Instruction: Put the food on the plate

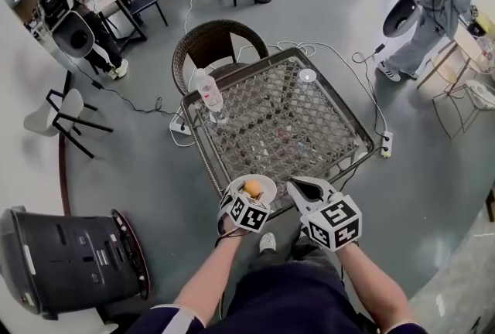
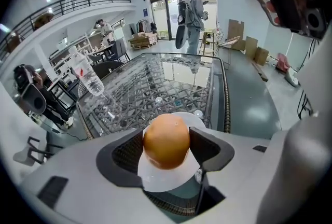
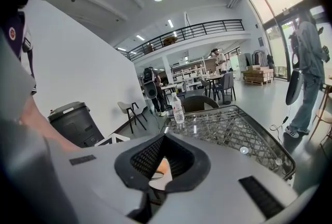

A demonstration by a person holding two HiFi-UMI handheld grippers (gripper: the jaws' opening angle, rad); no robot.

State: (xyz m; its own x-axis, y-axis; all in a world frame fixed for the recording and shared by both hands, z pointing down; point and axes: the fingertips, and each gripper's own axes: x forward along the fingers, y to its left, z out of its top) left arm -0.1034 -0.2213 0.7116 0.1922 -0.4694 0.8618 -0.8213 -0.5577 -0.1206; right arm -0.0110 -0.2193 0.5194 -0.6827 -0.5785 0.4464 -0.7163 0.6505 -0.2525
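Observation:
A round orange-brown piece of food (image 2: 166, 140) sits between the pads of my left gripper (image 2: 167, 151), which is shut on it just above a small white plate (image 2: 161, 179). In the head view the plate (image 1: 267, 182) lies at the near edge of the glass-topped lattice table (image 1: 363, 141), with the food (image 1: 251, 188) over it and my left gripper (image 1: 249, 198) at its near side. My right gripper (image 1: 308, 187) hovers just right of the plate, shut and holding nothing. Through the hollow of my right gripper (image 3: 163, 158) I glimpse the food (image 3: 162, 167).
A clear water bottle (image 1: 209, 93) stands at the table's far left and a small white disc (image 1: 308, 76) lies near the far edge. A wicker chair (image 1: 216, 42) is behind the table. A black bin (image 1: 62, 255) lies left, cables and a power strip (image 1: 386, 144) on the floor right.

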